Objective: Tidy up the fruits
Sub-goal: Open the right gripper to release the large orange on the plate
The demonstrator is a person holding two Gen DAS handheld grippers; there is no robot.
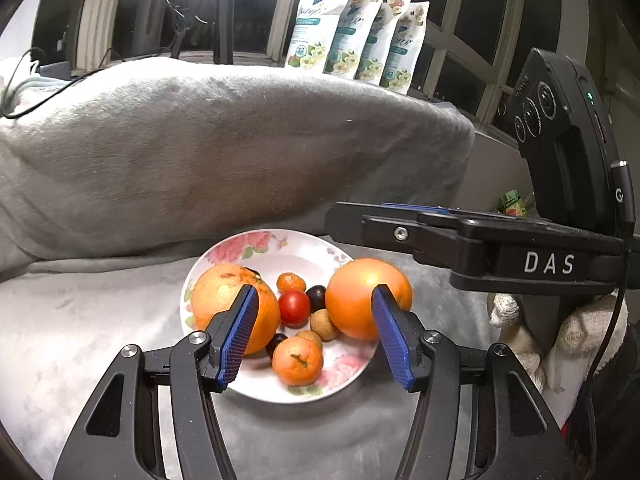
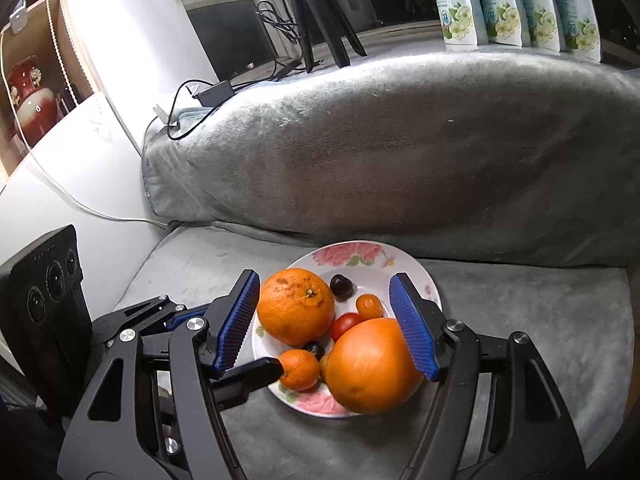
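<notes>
1. Two big oranges sit on the floral plate [image 1: 256, 248], one at its left [image 1: 224, 300], the other [image 1: 360, 292] over the right rim.
2. Between them: a red tomato [image 1: 295, 307], two dark plums, small tangerines, the nearest one [image 1: 298, 361] at the front.
3. The plate rests on a grey blanket [image 1: 80, 340], just before a grey cushion [image 1: 200, 152].
4. Left gripper [image 1: 314, 334] hangs over the plate, blue pads apart, nothing clamped.
5. Right gripper [image 2: 324, 322] comes in from the right, jaws spread too; the near orange lies below its right pad, contact unclear.
6. Four flowered pouches [image 1: 356, 28] line the sill behind.
</notes>
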